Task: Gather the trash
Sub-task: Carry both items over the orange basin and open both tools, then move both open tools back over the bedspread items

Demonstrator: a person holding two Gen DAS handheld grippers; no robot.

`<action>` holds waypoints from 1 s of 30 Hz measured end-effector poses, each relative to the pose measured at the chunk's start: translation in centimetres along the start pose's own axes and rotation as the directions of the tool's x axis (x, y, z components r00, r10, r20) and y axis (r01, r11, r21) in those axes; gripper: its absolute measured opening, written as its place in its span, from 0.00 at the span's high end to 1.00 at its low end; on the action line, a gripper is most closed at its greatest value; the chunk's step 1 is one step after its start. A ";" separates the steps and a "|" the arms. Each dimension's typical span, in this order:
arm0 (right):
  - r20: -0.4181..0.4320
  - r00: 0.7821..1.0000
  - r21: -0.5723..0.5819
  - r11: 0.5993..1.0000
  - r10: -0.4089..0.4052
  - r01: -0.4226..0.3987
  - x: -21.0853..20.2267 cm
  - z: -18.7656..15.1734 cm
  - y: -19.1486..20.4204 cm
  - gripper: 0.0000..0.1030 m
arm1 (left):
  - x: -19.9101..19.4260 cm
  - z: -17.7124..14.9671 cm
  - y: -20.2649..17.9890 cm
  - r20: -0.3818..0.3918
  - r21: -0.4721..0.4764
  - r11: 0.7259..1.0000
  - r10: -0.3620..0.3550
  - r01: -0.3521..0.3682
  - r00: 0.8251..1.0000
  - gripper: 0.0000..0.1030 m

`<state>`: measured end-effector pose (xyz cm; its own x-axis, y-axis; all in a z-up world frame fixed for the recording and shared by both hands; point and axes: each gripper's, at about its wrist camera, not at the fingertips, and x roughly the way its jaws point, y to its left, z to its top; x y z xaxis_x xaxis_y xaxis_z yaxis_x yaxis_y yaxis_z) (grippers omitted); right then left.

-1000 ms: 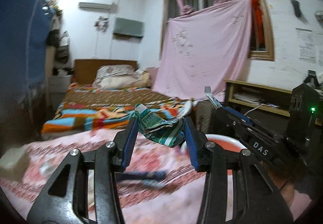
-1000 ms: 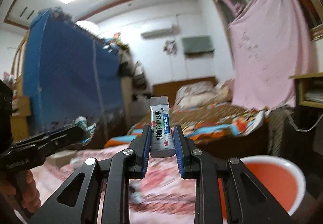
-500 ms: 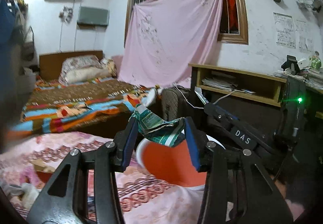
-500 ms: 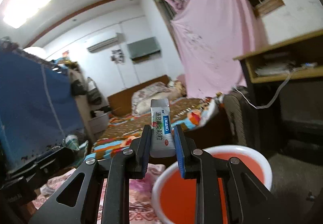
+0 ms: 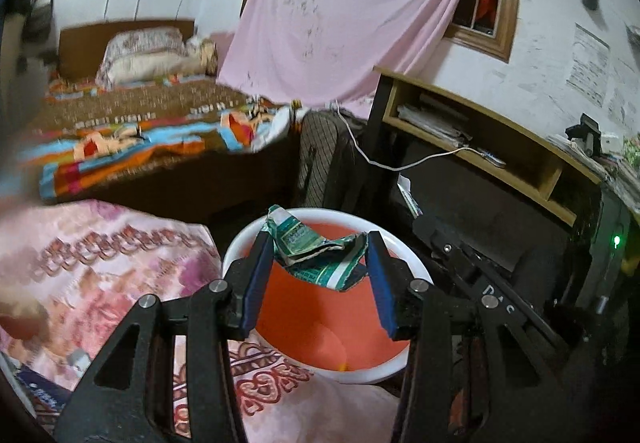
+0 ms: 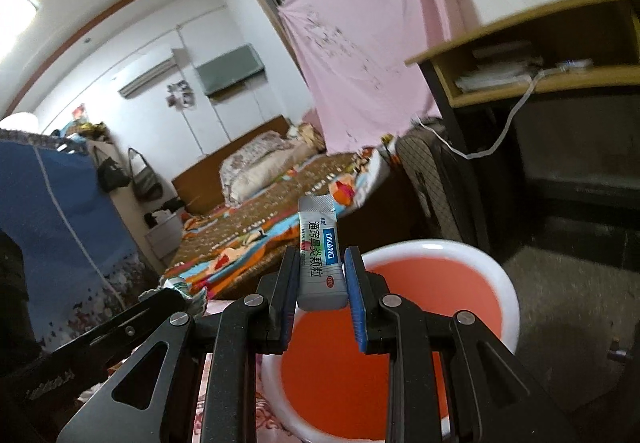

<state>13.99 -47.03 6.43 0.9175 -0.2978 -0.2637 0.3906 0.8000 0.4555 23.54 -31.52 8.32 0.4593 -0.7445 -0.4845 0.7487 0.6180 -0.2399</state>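
Note:
My left gripper (image 5: 318, 263) is shut on a crumpled green and white wrapper (image 5: 316, 255) and holds it over the orange bin with a white rim (image 5: 240, 243). My right gripper (image 6: 322, 283) is shut on a grey sachet with blue and black print (image 6: 320, 255), upright between the pads, above the near rim of the same bin (image 6: 508, 283). The right gripper's body shows at the right of the left wrist view (image 5: 492, 295). The left gripper with its wrapper shows at the lower left of the right wrist view (image 6: 176, 291).
A pink patterned cloth (image 5: 100, 275) covers the surface left of the bin. A bed with a colourful blanket (image 5: 140, 131) stands beyond. A dark desk with a wooden shelf (image 5: 480, 139) and a white cable (image 5: 384, 163) is at the right.
Both grippers have swung right and tilted down with their trash. The bin has come into full view beneath them. Neither grip has changed.

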 end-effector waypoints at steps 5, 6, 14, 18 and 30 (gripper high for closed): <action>-0.056 0.998 0.049 0.999 -0.019 0.021 0.7 -0.4 -0.9 0.79 | 2.4 0.1 1.1 -0.118 -0.121 0.991 -0.064 0.049 0.991 0.57; -0.063 0.998 0.055 0.998 -0.020 0.024 0.8 -0.4 -1.0 0.79 | 2.5 0.0 1.3 -0.124 -0.137 0.989 -0.066 0.049 0.990 0.53; -0.104 0.994 0.068 0.997 -0.030 0.037 1.4 -0.7 -1.0 0.79 | 1.0 -0.2 1.9 -0.072 -0.156 0.988 -0.021 0.009 0.997 0.44; -0.073 0.996 0.019 0.999 -0.046 0.047 0.8 -0.5 0.0 0.73 | -1.0 -0.5 2.3 0.008 -0.116 0.988 0.101 -0.100 0.995 0.33; 0.027 0.999 -0.154 0.987 0.042 -0.038 -1.0 -0.7 4.7 0.51 | -8.8 -1.8 4.8 0.231 -0.075 0.942 0.335 -0.326 0.914 0.11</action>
<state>14.88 -42.61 8.19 0.9349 -0.2776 -0.2213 0.3395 0.8813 0.3287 22.21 -21.55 9.95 0.7807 -0.5316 -0.3285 0.5199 0.8442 -0.1308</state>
